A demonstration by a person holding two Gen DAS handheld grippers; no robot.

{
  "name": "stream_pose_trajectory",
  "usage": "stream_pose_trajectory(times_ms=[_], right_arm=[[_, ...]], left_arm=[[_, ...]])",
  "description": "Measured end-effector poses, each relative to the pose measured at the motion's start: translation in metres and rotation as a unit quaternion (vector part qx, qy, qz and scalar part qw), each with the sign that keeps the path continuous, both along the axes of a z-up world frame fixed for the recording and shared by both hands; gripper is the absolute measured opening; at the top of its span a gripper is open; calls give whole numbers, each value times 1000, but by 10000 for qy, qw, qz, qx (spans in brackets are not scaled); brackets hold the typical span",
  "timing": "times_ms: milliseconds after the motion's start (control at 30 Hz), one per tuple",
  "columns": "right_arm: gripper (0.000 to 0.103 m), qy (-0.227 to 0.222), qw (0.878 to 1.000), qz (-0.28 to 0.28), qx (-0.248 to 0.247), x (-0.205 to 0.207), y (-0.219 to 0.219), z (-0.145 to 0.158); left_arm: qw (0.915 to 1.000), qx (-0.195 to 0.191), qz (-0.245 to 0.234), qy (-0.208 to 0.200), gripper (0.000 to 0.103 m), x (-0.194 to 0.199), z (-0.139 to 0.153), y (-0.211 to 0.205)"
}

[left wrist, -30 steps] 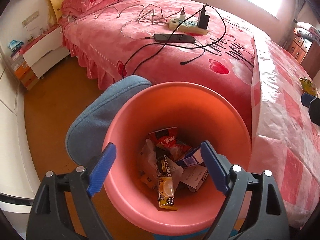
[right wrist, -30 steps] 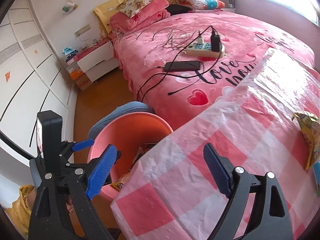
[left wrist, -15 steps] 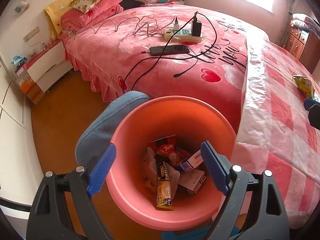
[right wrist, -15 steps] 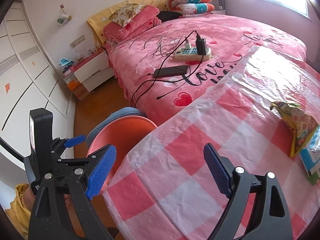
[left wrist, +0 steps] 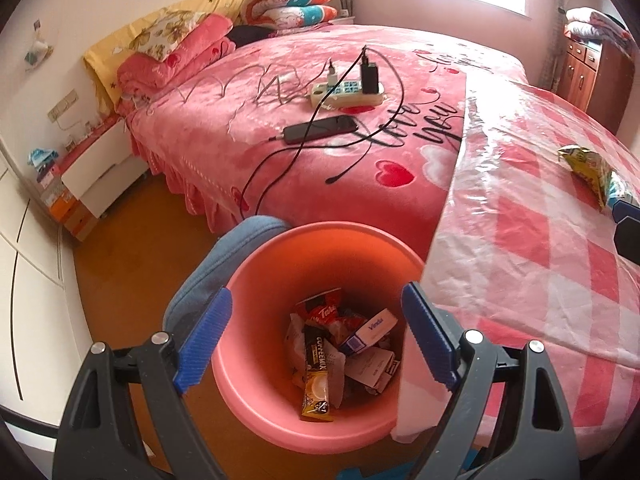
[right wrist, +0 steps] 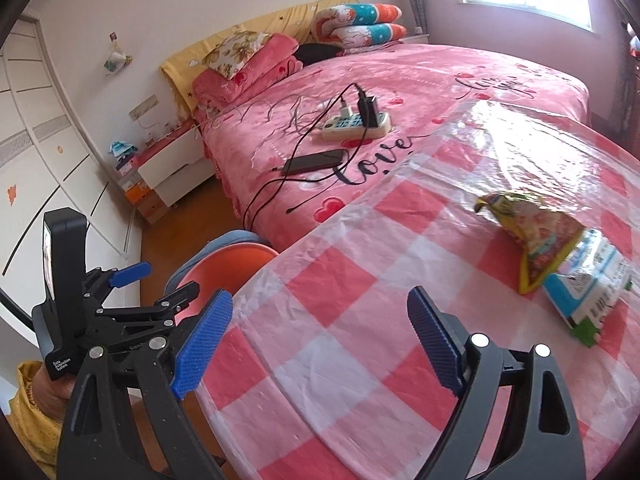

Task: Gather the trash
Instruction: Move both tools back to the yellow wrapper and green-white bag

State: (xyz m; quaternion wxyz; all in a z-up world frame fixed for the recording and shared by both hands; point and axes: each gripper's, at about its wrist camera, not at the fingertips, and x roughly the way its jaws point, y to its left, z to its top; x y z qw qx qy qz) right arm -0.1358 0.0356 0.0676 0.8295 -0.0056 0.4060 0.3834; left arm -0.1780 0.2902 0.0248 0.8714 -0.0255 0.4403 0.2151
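While both jaws stand released and empty, the crinkly yellow snack bag (right wrist: 532,232), touching the blue-white carton (right wrist: 588,284), looks light, slippery; pinch its puckered top.

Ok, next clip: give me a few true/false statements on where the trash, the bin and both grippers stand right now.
1. The bin already holds wrappers. True.
2. The left gripper grips a wrapper. False: its jaws are open and empty, over the bin.
3. A yellow snack bag lies on the checked cloth. True.
4. The right gripper is shut on the snack bag. False: it is open and empty, and the bag lies apart from it, farther up the cloth.
5. A phone lies on the bed with a cable plugged in. True.
6. The bin stands on the bed. False: it stands on the floor beside the bed and the cloth.
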Motion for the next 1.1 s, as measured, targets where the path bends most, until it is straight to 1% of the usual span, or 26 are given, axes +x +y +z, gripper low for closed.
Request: stream_pose_trajectory(times_ms=[233,467,667,867,1100], right_arm=[[88,-59,9997,-214,81,1,-27,5],[88,-165,9987,-459,129,0,-55,8],[88,-162,9973,-696,176,3,-79,8],[88,-131,9952,-958,170,6,-107,7],[88,-73,9906,-1361,124,12,-145,0]], left_arm=[[9996,170,-223,-105,87,5,15,-23],[9982,318,-492,-139,87,12,24,-51],[9967,368,-705,-142,87,20,28,-72],[9944,243,-1016,-183,87,27,31,-94],[9879,105,-1533,-212,87,41,32,-126]])
